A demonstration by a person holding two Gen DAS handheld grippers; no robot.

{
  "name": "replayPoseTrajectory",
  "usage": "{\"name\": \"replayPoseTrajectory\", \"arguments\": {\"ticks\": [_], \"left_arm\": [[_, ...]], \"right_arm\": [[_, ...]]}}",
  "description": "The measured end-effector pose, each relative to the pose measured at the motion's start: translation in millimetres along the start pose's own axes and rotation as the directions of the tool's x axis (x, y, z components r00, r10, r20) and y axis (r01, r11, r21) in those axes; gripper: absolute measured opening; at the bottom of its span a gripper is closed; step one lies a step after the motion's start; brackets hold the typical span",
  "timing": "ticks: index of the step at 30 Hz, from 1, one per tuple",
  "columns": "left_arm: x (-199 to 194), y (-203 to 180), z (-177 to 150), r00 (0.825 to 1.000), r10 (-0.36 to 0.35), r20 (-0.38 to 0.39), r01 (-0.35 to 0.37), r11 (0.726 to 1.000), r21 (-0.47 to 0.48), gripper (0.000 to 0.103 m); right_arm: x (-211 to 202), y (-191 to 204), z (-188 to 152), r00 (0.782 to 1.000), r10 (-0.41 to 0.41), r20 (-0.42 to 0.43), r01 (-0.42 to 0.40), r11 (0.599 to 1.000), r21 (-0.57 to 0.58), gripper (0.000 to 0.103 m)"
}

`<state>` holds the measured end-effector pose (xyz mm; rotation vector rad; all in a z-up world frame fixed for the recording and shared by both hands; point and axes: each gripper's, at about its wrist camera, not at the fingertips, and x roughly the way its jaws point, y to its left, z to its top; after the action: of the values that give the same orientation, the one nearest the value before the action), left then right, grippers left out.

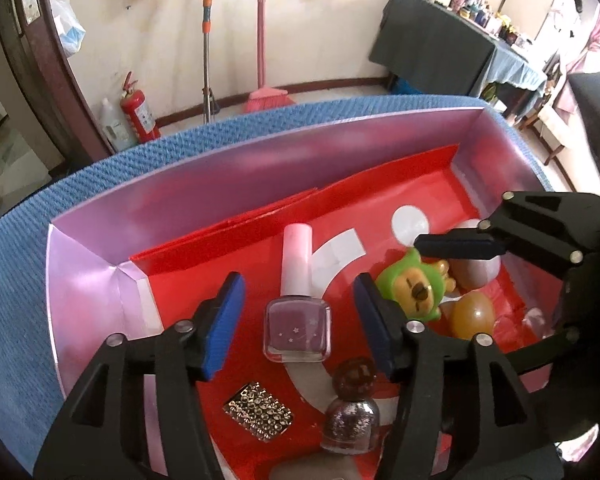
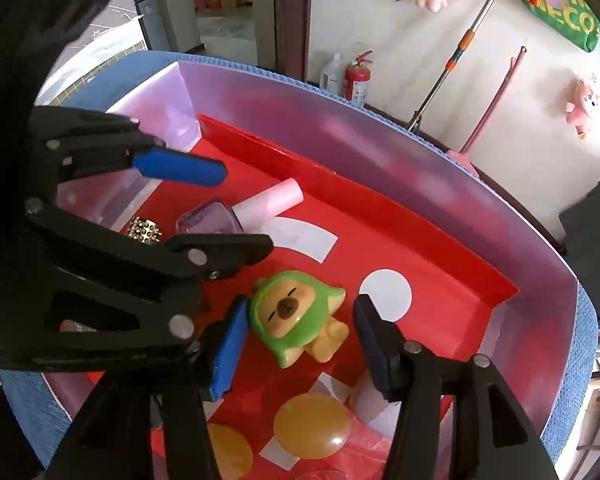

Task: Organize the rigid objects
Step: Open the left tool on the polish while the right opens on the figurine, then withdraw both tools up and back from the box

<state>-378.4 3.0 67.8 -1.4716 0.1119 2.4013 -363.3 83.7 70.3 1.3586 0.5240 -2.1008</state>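
Your left hand-held gripper (image 1: 298,316) and right hand-held gripper (image 2: 298,344) are matte black plastic linkages with silver rivets and ribbed blue finger pads (image 1: 225,326).

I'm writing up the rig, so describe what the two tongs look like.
Both the left tongs and right tongs are black plastic linkage frames with triangular cutouts and silver rivets. Each finger carries a flat blue ribbed pad. No cables or sleeves are visible.

So the desk's got this blue textured woven cover (image 1: 16,264) and a big shallow lilac-walled, red-lined cardboard box (image 1: 84,300) sits right on it.
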Motion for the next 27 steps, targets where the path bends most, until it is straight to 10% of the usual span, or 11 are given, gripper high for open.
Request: {"name": "replayPoseTrajectory", "arguments": {"ticks": [13,27], "left_arm": [[-37.3,0.9,-10.6,0.997,0.01,0.072,-0.009,1.0,-0.013,0.07],[-107.3,-22.8,-44.0,0.974,0.034,0.225,-0.026,0.999,-0.041,0.08]], "right_arm": [[-13.2,3.6,-5.4,0.999,-0.033,0.02,0.033,0.999,0.004,0.069],[-117.1,11.6,-47.5,0.976,-0.124,0.182,0.113,0.991,0.069,0.095]]}}
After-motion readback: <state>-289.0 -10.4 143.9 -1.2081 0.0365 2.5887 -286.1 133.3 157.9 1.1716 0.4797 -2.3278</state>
